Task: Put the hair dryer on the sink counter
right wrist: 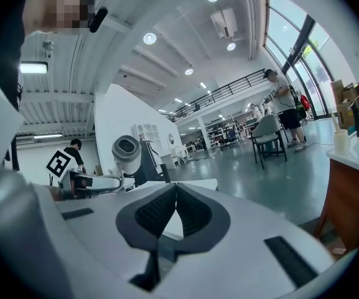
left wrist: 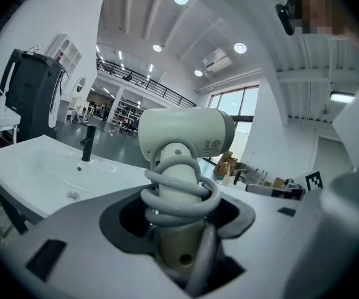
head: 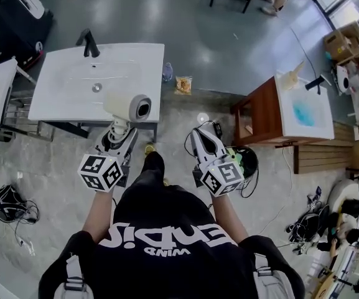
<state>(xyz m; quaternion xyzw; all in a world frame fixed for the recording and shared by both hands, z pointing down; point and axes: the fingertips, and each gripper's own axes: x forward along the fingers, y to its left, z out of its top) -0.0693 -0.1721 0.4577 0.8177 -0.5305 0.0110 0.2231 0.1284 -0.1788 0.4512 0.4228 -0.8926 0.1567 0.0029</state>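
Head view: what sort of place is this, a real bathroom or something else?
Probably a big workshop or test hall, not a bathroom. The sink counter stands free, with no wall behind it, a wooden washstand stands apart nearby, and cardboard boxes sit at the edge.

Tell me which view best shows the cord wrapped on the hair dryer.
The left gripper view: the hair dryer stands close up in the jaws of the left gripper, its cord coiled round the handle. The head view shows it small from above; the right gripper view shows only its distant barrel.
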